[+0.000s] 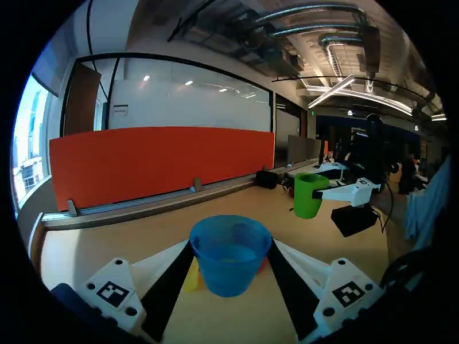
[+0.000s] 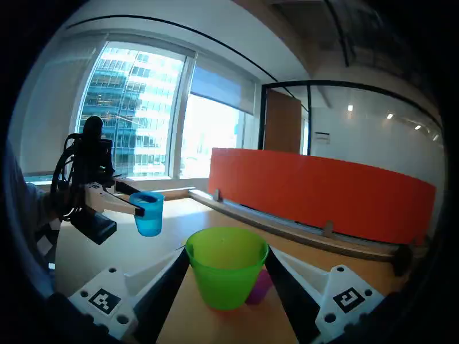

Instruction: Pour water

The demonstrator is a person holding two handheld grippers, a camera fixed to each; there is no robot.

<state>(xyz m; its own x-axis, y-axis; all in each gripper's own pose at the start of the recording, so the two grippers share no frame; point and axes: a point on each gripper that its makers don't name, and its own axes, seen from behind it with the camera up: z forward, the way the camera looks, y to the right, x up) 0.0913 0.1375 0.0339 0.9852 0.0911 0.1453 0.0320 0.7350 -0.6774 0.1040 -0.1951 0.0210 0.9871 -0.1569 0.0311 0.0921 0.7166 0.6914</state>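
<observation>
Clamping blue cup (image 1: pixel 230 265) in left hand-held gripper (image 1: pixel 229 251) | right hand-held gripper (image 2: pixel 226 258) clamps green cup (image 2: pixel 226 274) | cups well apart over tabletop (image 1: pixel 103 246)

Strong daylight floods through the tall windows (image 2: pixel 143 109), partly blown out to white, and lays a bright patch on the far tabletop (image 2: pixel 183 215). Overhead, ceiling strip lights (image 1: pixel 333 92) glare, while the far right of the room is dim. Fisheye distortion bows the orange partition (image 1: pixel 160 163); both views are sharp at the centre.
</observation>
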